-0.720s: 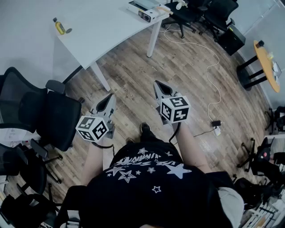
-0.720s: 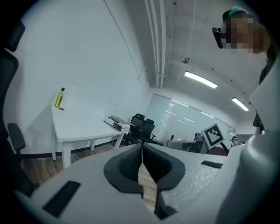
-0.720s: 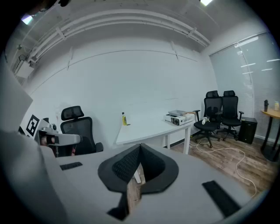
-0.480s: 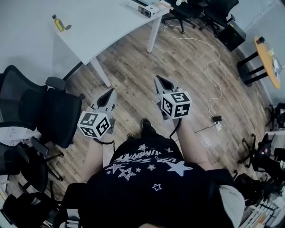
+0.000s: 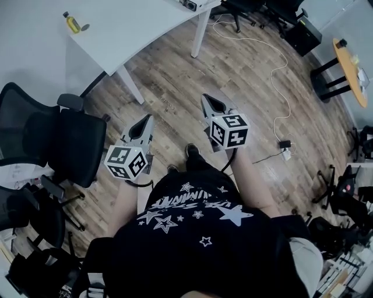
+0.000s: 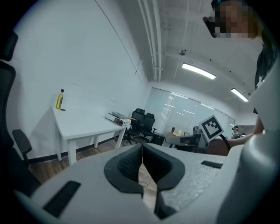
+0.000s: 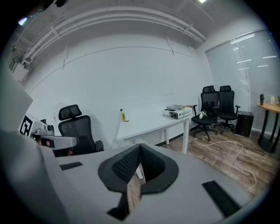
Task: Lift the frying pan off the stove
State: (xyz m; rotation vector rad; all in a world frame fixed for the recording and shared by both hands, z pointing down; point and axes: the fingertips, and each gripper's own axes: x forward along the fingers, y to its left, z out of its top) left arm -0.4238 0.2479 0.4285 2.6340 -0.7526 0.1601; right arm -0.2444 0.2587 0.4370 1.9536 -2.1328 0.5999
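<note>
A white table (image 5: pixel 134 35) stands ahead on the wood floor. At its far end sits a boxy portable stove (image 5: pixel 190 4), cut by the frame edge; the stove (image 7: pixel 177 113) carries a flat grey shape, too small to tell as the pan. It shows again as the stove (image 6: pixel 117 118). My left gripper (image 5: pixel 147 119) and right gripper (image 5: pixel 206 98) hang in front of the person's body, over the floor and well short of the table. The jaws of both the left gripper (image 6: pixel 141 148) and the right gripper (image 7: pixel 139 147) meet, with nothing between them.
A yellow bottle (image 5: pixel 72 23) stands near the table's other end. Black office chairs (image 5: pixel 58 145) crowd the left. A white cable (image 5: pixel 280 75) with a plug block runs over the floor at right, near a round orange table (image 5: pixel 349 75). More chairs (image 7: pixel 218 105) stand behind the table.
In the head view the table and bottle have slid toward the top edge. Both grippers keep their place before the body, still shut.
</note>
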